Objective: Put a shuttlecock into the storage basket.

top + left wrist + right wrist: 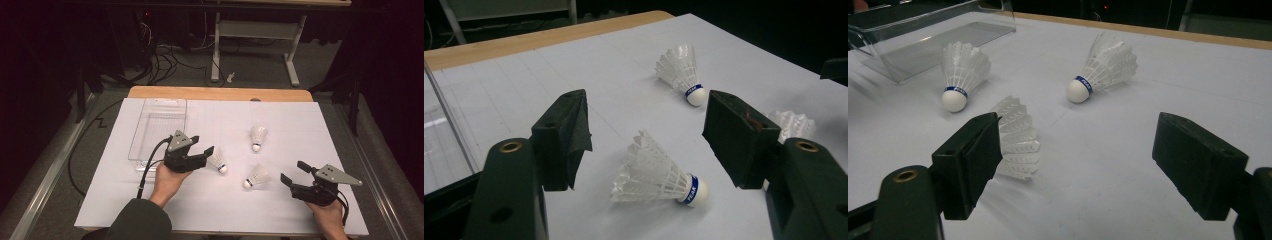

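White feathered shuttlecock (659, 172) on its side, cork towards table's near edge

white shuttlecocks (656, 172), blue bands, black jaws

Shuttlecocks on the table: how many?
3. One lies between the open left claw jaws; one mid-table, farther back; one left of the open right claw.
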`<state>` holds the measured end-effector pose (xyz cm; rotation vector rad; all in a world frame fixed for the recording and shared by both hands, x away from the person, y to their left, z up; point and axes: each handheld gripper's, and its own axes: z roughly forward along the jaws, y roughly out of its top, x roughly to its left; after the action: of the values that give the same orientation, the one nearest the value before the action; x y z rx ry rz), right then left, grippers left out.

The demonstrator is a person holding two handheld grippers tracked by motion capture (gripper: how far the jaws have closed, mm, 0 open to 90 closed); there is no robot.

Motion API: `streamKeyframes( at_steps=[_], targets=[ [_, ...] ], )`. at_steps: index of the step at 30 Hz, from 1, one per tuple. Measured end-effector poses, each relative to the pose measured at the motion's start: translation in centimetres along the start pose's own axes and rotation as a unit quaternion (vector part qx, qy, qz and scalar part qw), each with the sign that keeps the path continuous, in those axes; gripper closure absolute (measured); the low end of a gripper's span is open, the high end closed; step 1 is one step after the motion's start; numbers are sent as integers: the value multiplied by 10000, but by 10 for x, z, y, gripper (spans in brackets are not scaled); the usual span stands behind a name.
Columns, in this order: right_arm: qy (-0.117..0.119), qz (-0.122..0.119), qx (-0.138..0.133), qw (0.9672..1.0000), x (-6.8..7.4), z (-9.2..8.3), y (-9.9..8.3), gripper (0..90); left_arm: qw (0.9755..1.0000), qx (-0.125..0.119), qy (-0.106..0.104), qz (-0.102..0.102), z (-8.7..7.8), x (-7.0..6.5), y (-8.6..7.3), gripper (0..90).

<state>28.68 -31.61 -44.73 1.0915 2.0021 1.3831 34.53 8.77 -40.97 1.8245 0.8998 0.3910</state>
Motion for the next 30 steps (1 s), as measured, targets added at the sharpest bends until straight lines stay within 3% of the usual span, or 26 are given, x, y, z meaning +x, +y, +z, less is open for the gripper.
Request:
streamKeyframes(
  at_steps=[14,16,18,19,21,22,23,24,25,30],
  targets=[
    [16,-7,6,10000,0,1,0,199,9994,346,21,72,20,-1,16,356],
    [20,-7,5,10000,0,1,0,199,9977,671,23,102,25,-1,22,356],
    [23,-12,4,10000,0,1,0,199,9970,767,33,130,26,-2,23,357],
    [24,-16,7,10000,0,1,0,199,9939,1076,15,251,28,-3,28,362],
    [26,-14,7,10000,0,1,0,199,9912,1286,2,317,30,-4,31,362],
    [26,-14,7,10000,0,1,0,199,9912,1286,2,317,30,-4,31,368],
    [31,-17,8,10000,0,1,0,199,9891,1429,31,348,32,-4,34,372],
    [34,-21,11,10000,0,1,0,199,9891,1429,31,348,32,-4,34,373],
    [34,-24,13,10000,0,1,0,199,9858,1651,49,301,33,-3,37,380],
    [48,-36,16,10000,0,1,0,200,9785,2047,55,263,38,-2,42,385]
  ],
)
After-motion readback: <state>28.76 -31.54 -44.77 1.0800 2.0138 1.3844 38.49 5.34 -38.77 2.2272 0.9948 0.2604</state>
